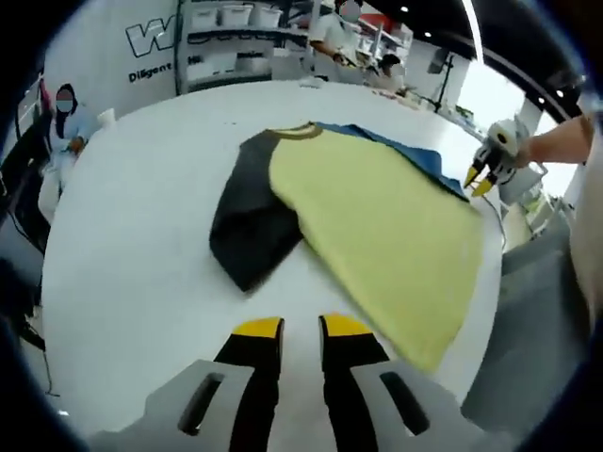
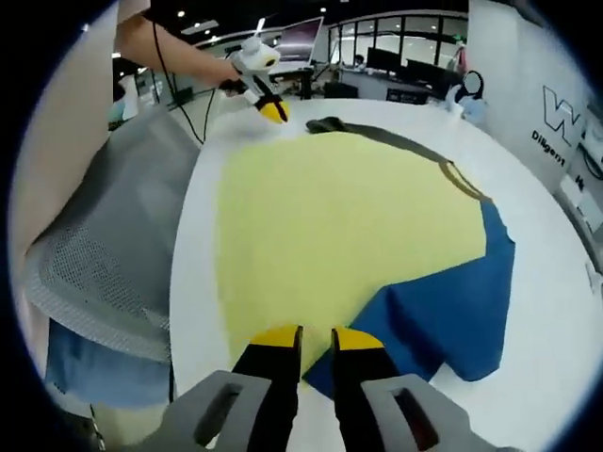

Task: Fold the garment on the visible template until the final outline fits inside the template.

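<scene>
Both yellow-tipped grippers, left gripper [image 1: 301, 329] and right gripper [image 2: 316, 339], hover slightly parted and empty by the limp, light yellow, black-and-blue-sleeved cloth shirt [image 1: 377, 217], best pinched at a hem corner.

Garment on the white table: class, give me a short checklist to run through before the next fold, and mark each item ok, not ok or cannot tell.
1. Garment lies wholly on the white table: ok, yellow body, dark sleeve and blue sleeve all rest on it.
2. Left gripper free of cloth: ok, jaws apart over bare table beside the dark sleeve.
3. Right gripper free of cloth: ok, jaws slightly apart at the edge of the blue sleeve, nothing between them.
4. Template outline visible: cannot tell, no marking shows on the table.
5. Garment flat: not ok, the blue sleeve is rumpled.
6. Folding finished: not ok, the body lies spread out.
</scene>
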Demonstrator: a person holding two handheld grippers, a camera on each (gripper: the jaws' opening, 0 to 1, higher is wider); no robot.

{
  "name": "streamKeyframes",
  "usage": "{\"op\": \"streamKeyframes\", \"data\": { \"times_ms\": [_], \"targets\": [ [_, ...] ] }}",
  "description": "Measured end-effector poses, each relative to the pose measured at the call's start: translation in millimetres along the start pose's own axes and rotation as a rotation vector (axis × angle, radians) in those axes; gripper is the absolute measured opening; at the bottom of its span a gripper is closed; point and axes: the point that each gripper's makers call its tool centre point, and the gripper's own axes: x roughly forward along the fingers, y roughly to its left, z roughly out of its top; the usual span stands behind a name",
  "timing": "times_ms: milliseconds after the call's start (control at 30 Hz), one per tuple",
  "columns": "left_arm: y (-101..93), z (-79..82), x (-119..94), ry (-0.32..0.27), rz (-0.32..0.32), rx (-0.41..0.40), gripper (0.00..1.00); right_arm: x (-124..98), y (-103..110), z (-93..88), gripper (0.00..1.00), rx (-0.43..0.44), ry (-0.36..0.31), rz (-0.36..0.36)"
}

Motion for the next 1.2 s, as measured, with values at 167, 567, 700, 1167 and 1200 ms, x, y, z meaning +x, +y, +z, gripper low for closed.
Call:
{"op": "streamKeyframes", "data": {
  "times_ms": [167, 567, 700, 1167, 1200],
  "targets": [
    [19.5, 5.3, 7.0, -0.003, 0.037, -0.03, 0.18, 8.4, -1.5, 4.0, 0.09, 0.02, -0.013, -0.002],
    [25.0, 16.3, 36.4, -0.01, 0.022, -0.109, 0.2, 24.7, 4.2, 7.8, 0.11, 0.042, -0.022, 0.015],
    [25.6, 12.7, 41.1, 0.013, 0.021, -0.09, 0.15, 27.4, 5.9, 7.3, 0.1, 0.041, -0.018, 0.022],
    [41.6, 38.4, 13.3, -0.007, 0.105, 0.075, 0.03, 31.6, 8.6, -1.5, 0.07, 0.031, 0.011, 0.027],
    [45.9, 42.0, 10.4, -0.001, 0.126, 0.113, 0.03, 32.2, 9.3, -3.4, 0.07, 0.032, 0.018, 0.028]
  ]
}}
